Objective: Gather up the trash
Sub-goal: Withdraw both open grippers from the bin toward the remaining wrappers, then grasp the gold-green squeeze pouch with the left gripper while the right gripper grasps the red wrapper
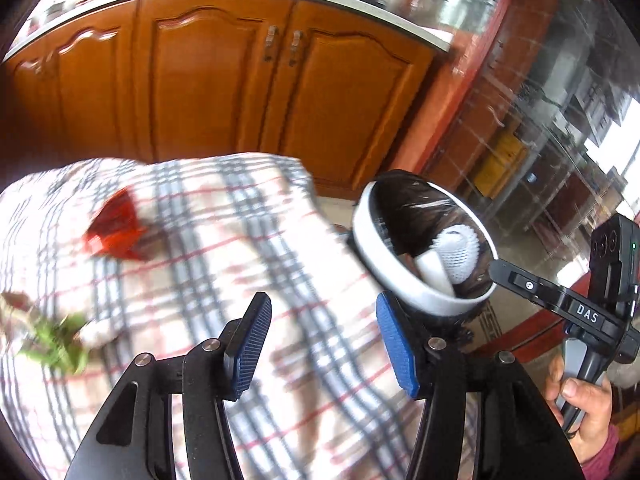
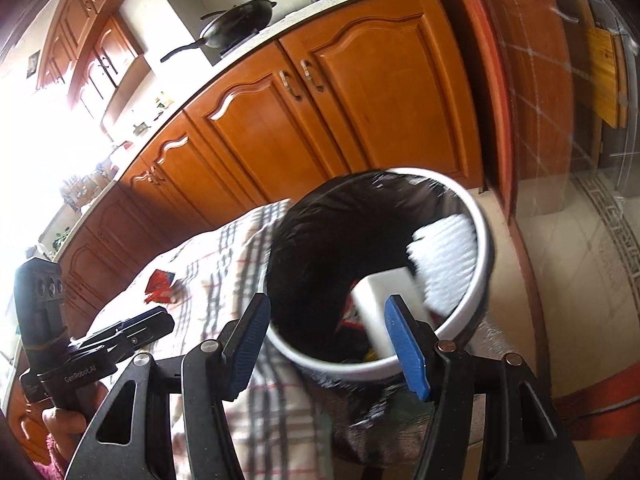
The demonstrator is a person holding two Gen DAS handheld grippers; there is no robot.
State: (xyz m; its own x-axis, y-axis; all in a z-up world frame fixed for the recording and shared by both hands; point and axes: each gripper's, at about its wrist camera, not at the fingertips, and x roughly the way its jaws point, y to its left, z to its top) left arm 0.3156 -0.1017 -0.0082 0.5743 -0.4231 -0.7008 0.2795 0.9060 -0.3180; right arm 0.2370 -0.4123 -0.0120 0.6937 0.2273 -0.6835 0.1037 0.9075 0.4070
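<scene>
From the left wrist, the left hand-held gripper (image 1: 324, 340) hangs spread and empty over the checked worktop (image 1: 280, 280), red wrapper (image 1: 114, 228) far left, likely next; from the right wrist, the right hand-held gripper (image 2: 326, 348), spread, faces the white bin (image 2: 482, 256) before orange cabinets (image 2: 320, 120).

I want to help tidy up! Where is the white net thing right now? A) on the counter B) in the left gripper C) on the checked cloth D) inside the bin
D: the white foam net lies inside the bin, against its black liner, while both grippers are open and hold nothing.
</scene>
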